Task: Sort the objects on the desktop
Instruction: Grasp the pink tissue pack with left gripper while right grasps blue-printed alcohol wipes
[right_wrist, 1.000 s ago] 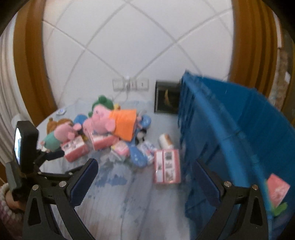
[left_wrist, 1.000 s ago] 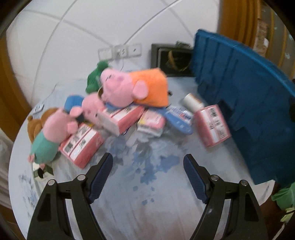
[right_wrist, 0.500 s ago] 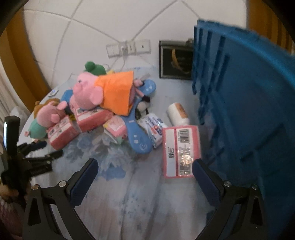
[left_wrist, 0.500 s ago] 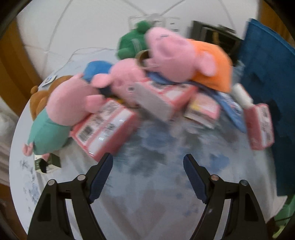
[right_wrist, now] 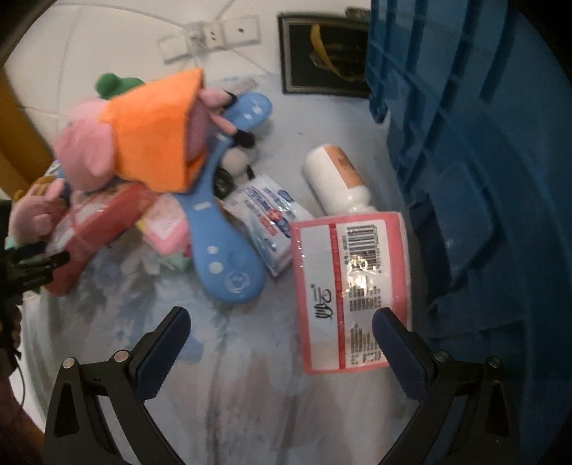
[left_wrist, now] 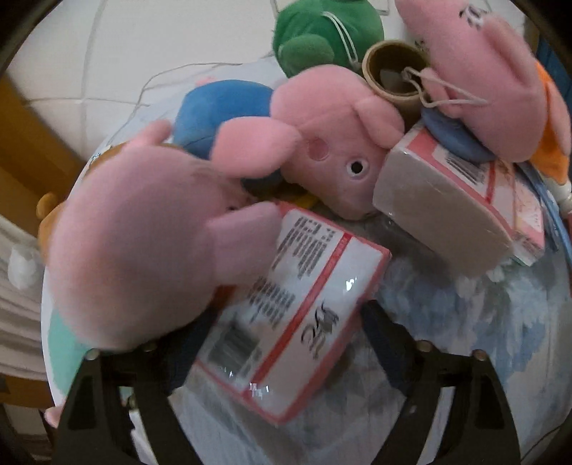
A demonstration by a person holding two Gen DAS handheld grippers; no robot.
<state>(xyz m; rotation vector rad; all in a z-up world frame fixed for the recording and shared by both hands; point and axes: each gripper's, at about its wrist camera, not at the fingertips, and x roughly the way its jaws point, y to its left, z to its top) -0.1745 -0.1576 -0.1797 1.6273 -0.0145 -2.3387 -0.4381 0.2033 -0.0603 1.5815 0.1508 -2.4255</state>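
My left gripper (left_wrist: pixel 282 318) straddles a pink-and-white wrapped pack (left_wrist: pixel 300 307) on the cloth. Its jaws are opening and the pads stand clear of the pack's sides. A pink pig plush (left_wrist: pixel 143 250) leans on the pack and hides most of the left finger. My right gripper (right_wrist: pixel 280 316) is open and empty, low over the table. Its right fingertip (right_wrist: pixel 389 329) overlaps the corner of a second pink pack (right_wrist: pixel 343 286), which lies beside the blue crate (right_wrist: pixel 482 179).
A third pink box (left_wrist: pixel 464 200) lies under a pig plush in an orange dress (right_wrist: pixel 150 143). Also here: a blue paddle-shaped toy (right_wrist: pixel 221 236), a blue-white tissue pack (right_wrist: pixel 268 214), a white bottle (right_wrist: pixel 332 175), a green plush (left_wrist: pixel 321 32) and a cardboard tube (left_wrist: pixel 393 75).
Both grippers have dropped and tipped toward the pile. The left one closed in on the pink pack by the pig plush, now between its wider jaws. The right one neared the pack by the crate.
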